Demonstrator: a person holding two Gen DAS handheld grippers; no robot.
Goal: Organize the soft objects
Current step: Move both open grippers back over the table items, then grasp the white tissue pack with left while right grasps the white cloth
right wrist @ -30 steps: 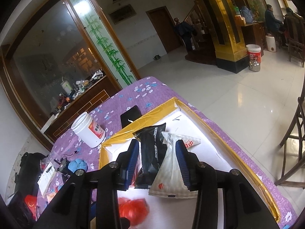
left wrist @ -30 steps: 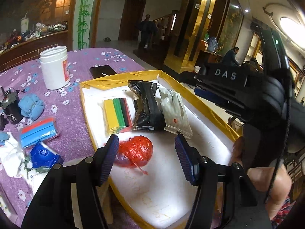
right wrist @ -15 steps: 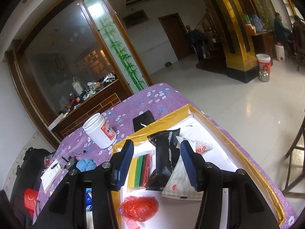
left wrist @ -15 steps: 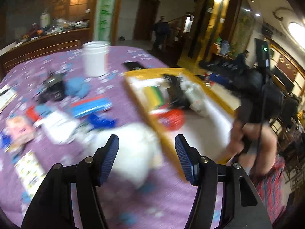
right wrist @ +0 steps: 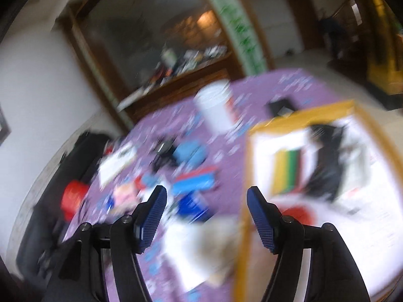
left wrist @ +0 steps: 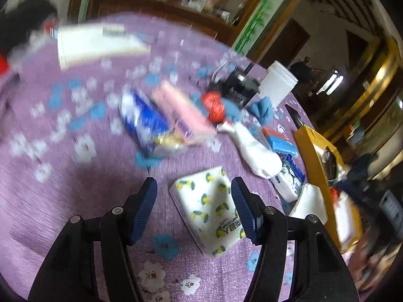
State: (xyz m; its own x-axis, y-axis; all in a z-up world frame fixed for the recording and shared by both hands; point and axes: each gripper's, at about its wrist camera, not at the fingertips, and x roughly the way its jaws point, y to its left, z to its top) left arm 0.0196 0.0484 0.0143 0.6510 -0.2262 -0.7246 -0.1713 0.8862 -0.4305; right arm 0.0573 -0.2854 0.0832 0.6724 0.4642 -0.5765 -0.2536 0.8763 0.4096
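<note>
Your left wrist view close above the purple tablecloth, tilted down, tray at 3 o'clock, your right view higher, sharing tray and white jar.

Tabletop: we see a purple cloth with white and blue flowers.
Near edge: a lemon-print tissue pack lies flat.
Middle: we count 2 packs, 1 blue and 1 pink, side by side.
Right: a yellow-rimmed tray.
Far: a white tub stands upright.

White tub on purple tablecloth
</note>
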